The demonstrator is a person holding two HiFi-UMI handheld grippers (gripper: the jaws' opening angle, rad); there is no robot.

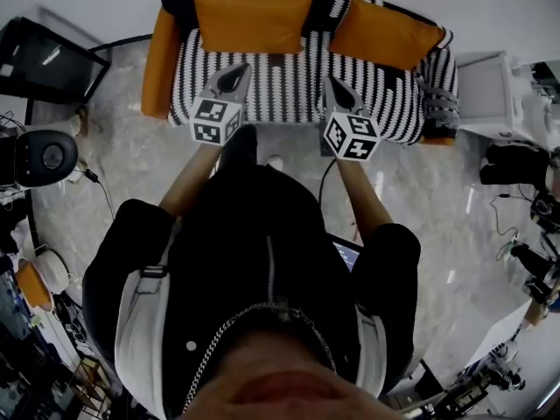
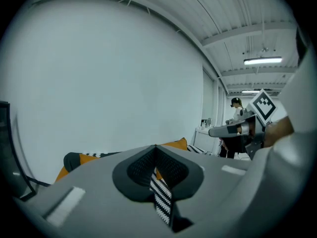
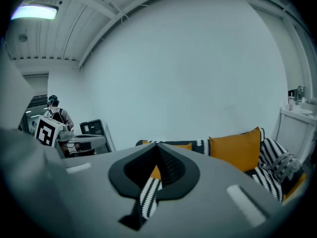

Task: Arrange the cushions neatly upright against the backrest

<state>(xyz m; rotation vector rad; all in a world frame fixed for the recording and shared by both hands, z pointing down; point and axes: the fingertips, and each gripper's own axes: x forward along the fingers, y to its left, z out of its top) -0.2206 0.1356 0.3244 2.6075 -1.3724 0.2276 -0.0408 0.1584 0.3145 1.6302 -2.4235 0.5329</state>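
Closest to the head camera is the person's black jacket [image 1: 254, 261], filling the lower centre of the frame, with both bare forearms reaching up toward the sofa [image 1: 289, 90]. That sofa, striped black and white with orange arms, spans the top of the frame on a marbled floor [image 1: 131, 164].

Two orange cushions stand upright against its backrest. The left cushion [image 1: 251, 20] sits at the upper centre and the right cushion [image 1: 382, 33] toward the upper right, with a strip of striped backrest between them.

The left gripper [image 1: 233, 75] hovers over the front of the seat, below the left cushion. Its jaws are pressed together with nothing between them. In the left gripper view only a thin sliver of striped fabric shows through the slit below the tips. The right gripper [image 1: 338, 90] hangs beside it over the seat, below the right cushion, its jaws likewise closed and empty.

A dark screen [image 1: 44, 59] stands at the upper left, and a white cabinet [image 1: 486, 90] sits just beside the sofa's right end.
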